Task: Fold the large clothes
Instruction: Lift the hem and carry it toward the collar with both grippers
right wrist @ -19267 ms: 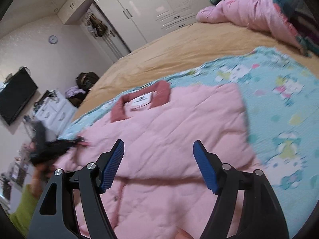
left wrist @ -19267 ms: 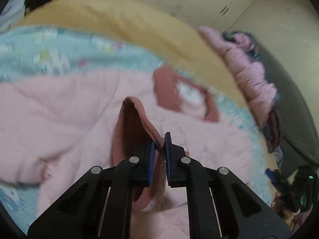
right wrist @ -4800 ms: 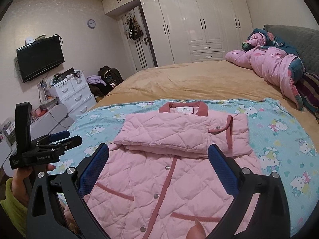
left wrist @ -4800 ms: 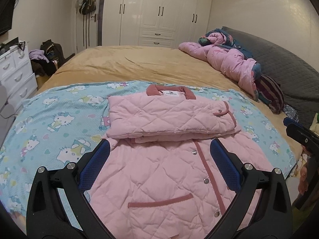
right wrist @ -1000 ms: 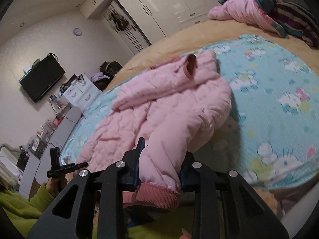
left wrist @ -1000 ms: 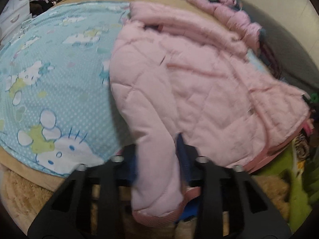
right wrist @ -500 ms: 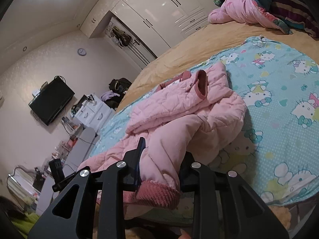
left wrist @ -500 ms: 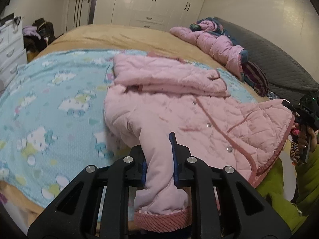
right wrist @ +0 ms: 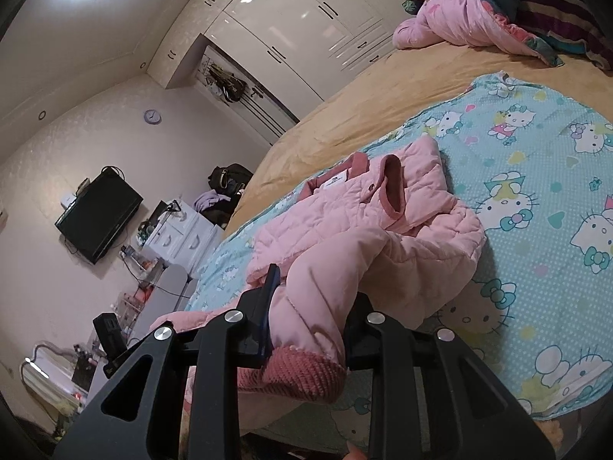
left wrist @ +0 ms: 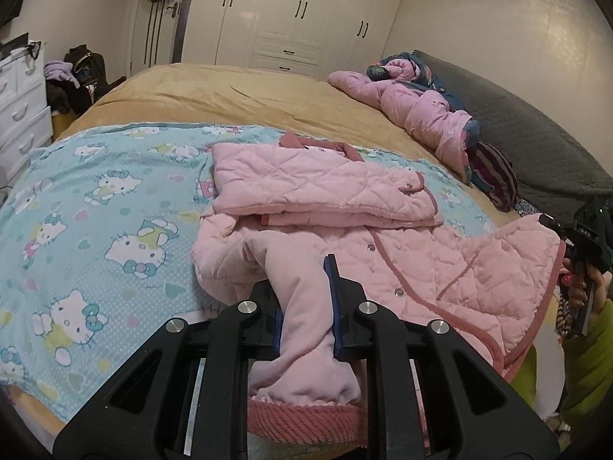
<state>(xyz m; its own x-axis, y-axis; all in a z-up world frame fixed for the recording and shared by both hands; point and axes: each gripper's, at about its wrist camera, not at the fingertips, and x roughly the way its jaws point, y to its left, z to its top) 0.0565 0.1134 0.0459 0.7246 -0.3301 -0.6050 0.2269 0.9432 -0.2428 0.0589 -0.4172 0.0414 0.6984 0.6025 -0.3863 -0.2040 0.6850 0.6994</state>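
A pink quilted jacket (left wrist: 387,237) lies front-up on the blue cartoon-cat sheet (left wrist: 95,207), its sleeves folded across the chest near the dark pink collar (left wrist: 318,143). My left gripper (left wrist: 304,287) is shut on the jacket's lower left hem corner, whose ribbed pink edge (left wrist: 302,419) hangs toward the camera. My right gripper (right wrist: 310,299) is shut on the lower right hem corner (right wrist: 302,375); the jacket (right wrist: 367,237) rises from the sheet (right wrist: 536,199) into it. Both corners are lifted above the bed's near edge. The right gripper shows at the right edge of the left wrist view (left wrist: 586,230).
A tan bedspread (left wrist: 230,92) covers the far bed. A pile of pink and dark clothes (left wrist: 429,115) lies at the right by a grey headboard (left wrist: 536,142). White wardrobes (left wrist: 291,19) stand behind. White drawers (left wrist: 19,115) and a wall TV (right wrist: 99,218) are at the left.
Both grippers have lifted the jacket's hem corners higher and carried them forward over the jacket's body. The hem has come further off the bed edge.
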